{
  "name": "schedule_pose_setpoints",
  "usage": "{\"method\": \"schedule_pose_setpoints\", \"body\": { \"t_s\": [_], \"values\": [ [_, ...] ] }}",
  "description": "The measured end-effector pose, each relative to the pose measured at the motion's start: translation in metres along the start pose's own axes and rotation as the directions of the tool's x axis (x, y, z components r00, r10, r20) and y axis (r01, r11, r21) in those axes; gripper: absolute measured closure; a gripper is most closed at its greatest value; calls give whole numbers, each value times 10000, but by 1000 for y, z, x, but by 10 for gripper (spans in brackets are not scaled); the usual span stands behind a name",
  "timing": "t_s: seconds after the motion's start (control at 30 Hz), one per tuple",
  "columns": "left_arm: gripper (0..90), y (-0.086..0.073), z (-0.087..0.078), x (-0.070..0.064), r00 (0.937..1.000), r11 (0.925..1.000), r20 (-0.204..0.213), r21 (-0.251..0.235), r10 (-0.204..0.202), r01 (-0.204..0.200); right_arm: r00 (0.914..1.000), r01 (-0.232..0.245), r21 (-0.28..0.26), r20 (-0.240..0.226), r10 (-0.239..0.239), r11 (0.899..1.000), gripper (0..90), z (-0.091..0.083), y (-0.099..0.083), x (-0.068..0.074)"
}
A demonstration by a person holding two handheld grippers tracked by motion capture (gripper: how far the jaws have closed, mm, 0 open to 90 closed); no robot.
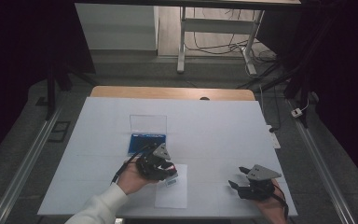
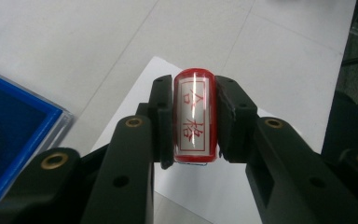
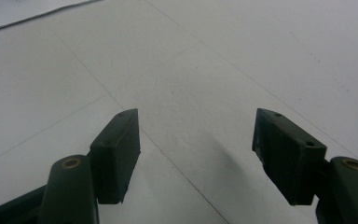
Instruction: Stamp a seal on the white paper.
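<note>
High view, left gripper: the left gripper (image 1: 168, 173) hangs near the table's front edge, left of its middle, over the top of a white sheet of paper (image 1: 171, 195); a small stamp (image 1: 171, 180) sits at its tip.
High view, ink pad case: a blue ink pad case (image 1: 147, 141) with its clear lid standing open lies just beyond the left gripper, toward the table's middle.
High view, right gripper: the right gripper (image 1: 237, 177) sits near the front right corner of the table (image 1: 223, 126), well apart from the paper, jaws spread and nothing between them.
Left gripper view, grip: the jaws are clamped on the two sides of the stamp (image 2: 194, 115), a red cylinder with a clear label bearing red characters.
Left gripper view, surroundings: the paper (image 2: 144, 88) lies under the stamp; the case's blue edge (image 2: 23, 140) shows at the left.
Right gripper view: the fingers (image 3: 116, 151) stand wide apart over bare table, holding nothing.
Progress, as a judgement: the stamp is picked up and poised over the paper; no mark shows on the sheet, so pressing it down appears left to do. Whether it is inked I cannot tell.
Differences between views: the label's characters and the firm side grip read clearly from the left gripper view, while the high view gives the layout of case, paper and both hands.
</note>
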State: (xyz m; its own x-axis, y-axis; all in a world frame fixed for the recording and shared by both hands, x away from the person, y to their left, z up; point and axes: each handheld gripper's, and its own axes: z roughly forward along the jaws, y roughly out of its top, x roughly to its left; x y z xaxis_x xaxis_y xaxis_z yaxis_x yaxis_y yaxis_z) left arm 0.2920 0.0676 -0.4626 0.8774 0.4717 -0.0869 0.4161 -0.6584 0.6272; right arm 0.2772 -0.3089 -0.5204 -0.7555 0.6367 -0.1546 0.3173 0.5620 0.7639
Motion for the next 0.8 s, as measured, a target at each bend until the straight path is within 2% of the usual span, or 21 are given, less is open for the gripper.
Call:
{"method": "schedule_pose_setpoints", "body": {
  "t_s": [0.43, 0.8],
  "values": [
    [695, 3, -18, 3, 9999, 9996, 82, -291, -69, 71, 10000, -10, 43, -26, 10, 10000, 317, 0, -1, -1],
    [695, 11, -39, 13, 9997, 9969, 61, -750, -246, 249, 10000, -17, 13, -8, 17, 10000, 318, 0, -1, -2]
  ]
}}
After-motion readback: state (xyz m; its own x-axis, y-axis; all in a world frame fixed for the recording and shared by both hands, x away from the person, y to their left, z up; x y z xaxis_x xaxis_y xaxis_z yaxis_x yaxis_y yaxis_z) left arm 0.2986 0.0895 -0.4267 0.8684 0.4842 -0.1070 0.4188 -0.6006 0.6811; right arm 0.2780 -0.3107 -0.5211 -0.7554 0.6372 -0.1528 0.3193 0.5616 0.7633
